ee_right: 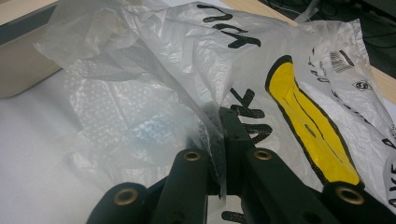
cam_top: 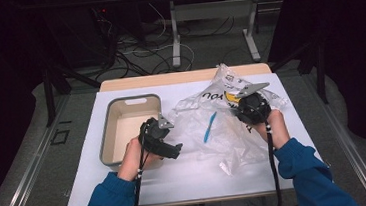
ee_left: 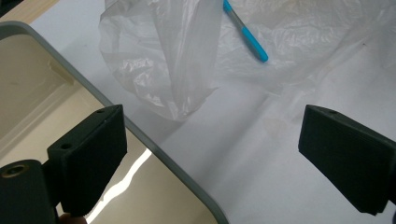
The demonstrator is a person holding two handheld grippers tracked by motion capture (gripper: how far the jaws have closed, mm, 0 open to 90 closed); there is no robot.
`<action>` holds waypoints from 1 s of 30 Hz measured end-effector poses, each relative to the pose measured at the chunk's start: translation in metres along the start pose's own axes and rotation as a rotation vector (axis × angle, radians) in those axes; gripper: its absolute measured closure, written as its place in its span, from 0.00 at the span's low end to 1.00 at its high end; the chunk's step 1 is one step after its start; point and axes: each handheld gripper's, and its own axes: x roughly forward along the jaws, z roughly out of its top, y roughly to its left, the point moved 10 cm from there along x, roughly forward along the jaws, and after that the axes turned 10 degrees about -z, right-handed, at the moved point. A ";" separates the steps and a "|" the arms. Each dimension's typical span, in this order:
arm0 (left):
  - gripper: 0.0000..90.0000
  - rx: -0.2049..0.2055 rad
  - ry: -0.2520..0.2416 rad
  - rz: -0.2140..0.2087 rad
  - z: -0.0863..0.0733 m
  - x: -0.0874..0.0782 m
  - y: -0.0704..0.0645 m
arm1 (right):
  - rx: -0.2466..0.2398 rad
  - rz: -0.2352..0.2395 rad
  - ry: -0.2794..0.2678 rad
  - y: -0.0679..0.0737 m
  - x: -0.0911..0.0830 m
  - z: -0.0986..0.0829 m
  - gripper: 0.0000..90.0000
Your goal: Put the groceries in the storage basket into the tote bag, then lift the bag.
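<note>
Plastic bag (cam_top: 217, 120): thin, clear, crinkled film, so judged very light, limp and slippery; likely to slump and fold wherever unsupported, and to tear if pulled hard. Best taken by a gathered fold or an edge, not by a single flat layer.

From the left of the high view:

- Grey-rimmed tray (cam_top: 105, 140), cream inside, nothing in it, sitting on the white mat (cam_top: 188, 183) over the wooden table (cam_top: 169, 79).
- Left gripper (cam_top: 177, 148), held low just beside the tray's right rim, jaws wide apart and gripping nothing. Seen from the left gripper view (ee_left: 212, 140), aimed across bare mat toward the bag's near lobe, not yet touching it.
- Bag itself, spread over the middle and right of the mat, just right of the tray, its far corner reaching the table's back edge. Mostly see-through and heavily wrinkled; black lettering, a yellow shape outlined in black and a small barcode printed on the far right part (ee_right: 303, 121).
- Blue pen (cam_top: 210, 127), lying slantwise within the bag's folds, showing through the film; also clear in the left gripper view (ee_left: 245, 31).
- Right gripper (cam_top: 244, 106), raised over the bag's printed part, jaws pressed together on a pinch of the film (ee_right: 224, 140), lifting it into a ridge.

Judged next: a second hold by the left gripper on the near edge, to open or steady the bag.
</note>
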 end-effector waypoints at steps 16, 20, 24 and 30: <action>0.07 -0.015 0.004 0.038 0.004 -0.004 0.015 | 0.021 -0.020 -0.029 -0.009 -0.008 0.006 1.00; 0.07 -0.014 0.004 0.057 0.012 -0.003 0.024 | 0.026 -0.021 -0.031 -0.011 -0.010 0.006 1.00; 0.07 0.014 0.038 0.079 0.023 0.003 0.031 | 0.031 -0.029 -0.039 -0.013 -0.010 0.008 1.00; 0.10 0.012 0.064 0.084 0.035 0.007 0.045 | 0.040 -0.024 -0.033 -0.017 -0.012 0.006 1.00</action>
